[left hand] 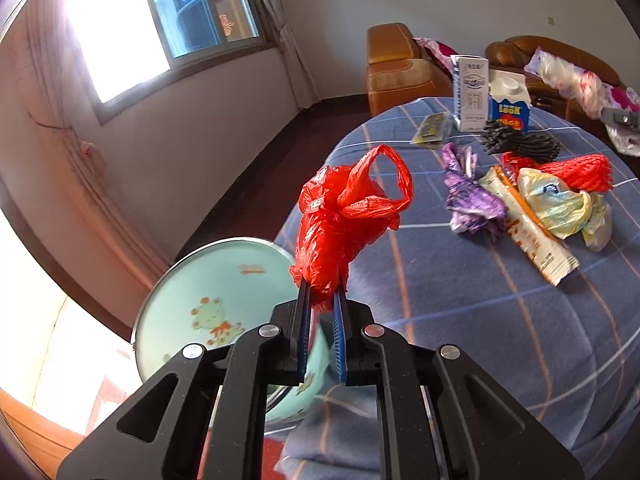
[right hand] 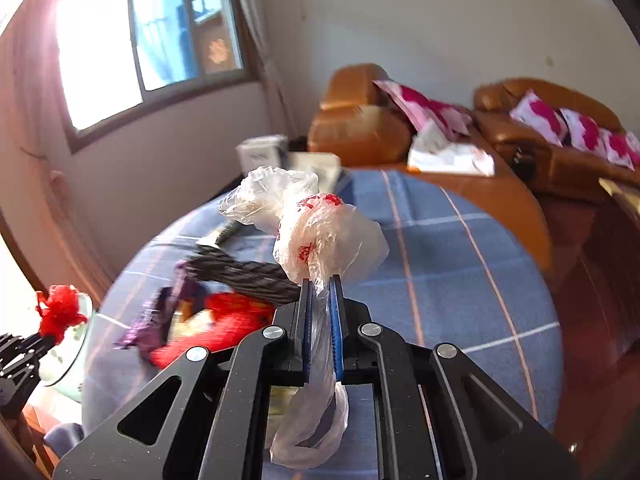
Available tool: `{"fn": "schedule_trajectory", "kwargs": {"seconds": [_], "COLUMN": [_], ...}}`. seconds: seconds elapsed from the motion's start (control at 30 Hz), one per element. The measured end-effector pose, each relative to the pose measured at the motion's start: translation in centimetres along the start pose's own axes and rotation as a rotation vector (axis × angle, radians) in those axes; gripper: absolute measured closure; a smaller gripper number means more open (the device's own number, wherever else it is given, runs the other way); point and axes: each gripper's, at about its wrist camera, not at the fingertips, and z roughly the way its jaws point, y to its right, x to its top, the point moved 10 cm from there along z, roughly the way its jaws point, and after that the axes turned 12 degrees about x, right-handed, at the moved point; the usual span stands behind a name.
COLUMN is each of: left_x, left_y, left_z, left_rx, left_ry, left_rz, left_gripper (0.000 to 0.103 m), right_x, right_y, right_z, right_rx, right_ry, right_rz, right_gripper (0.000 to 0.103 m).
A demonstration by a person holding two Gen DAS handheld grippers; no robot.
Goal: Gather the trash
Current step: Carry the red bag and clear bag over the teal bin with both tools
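While a crumpled red plastic bag (left hand: 344,220) is pinched in the left tongs (left hand: 322,300), it is held raised over the near edge of the counter (left hand: 460,320), which is draped in blue checked cloth. Beside that edge, a round pale-green basin (left hand: 208,292) printed with a cartoon frog is seen. A thin, wrinkled translucent bag (right hand: 320,236) with red print is clamped in the right tongs (right hand: 320,292), above the counter's cloth. Crinkled wrappers and red netting (left hand: 576,172) are scattered farther back.
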Motion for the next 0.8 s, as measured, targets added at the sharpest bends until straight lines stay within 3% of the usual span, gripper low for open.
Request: {"fn": "schedule_trajectory", "kwargs": {"seconds": [0.4,0.8], "left_x": [-3.5,-5.3], "left_y": [-6.9,-12.8], "left_z": [0.7,2.4], "left_rx": [0.138,0.306], "left_ry": [-0.054,-0.096], "left_rz": [-0.044,-0.065], "left_gripper": [0.093,0.093], "right_x": [-0.6,-2.3], "right_y": [-13.3,-20.7], "right_z": [4.4,8.4], "right_rx": [0.216,0.316], "right_ry": [-0.057,-0.107], "right_rz": [-0.196,-0.321], "right_gripper": [0.094,0.094]}}
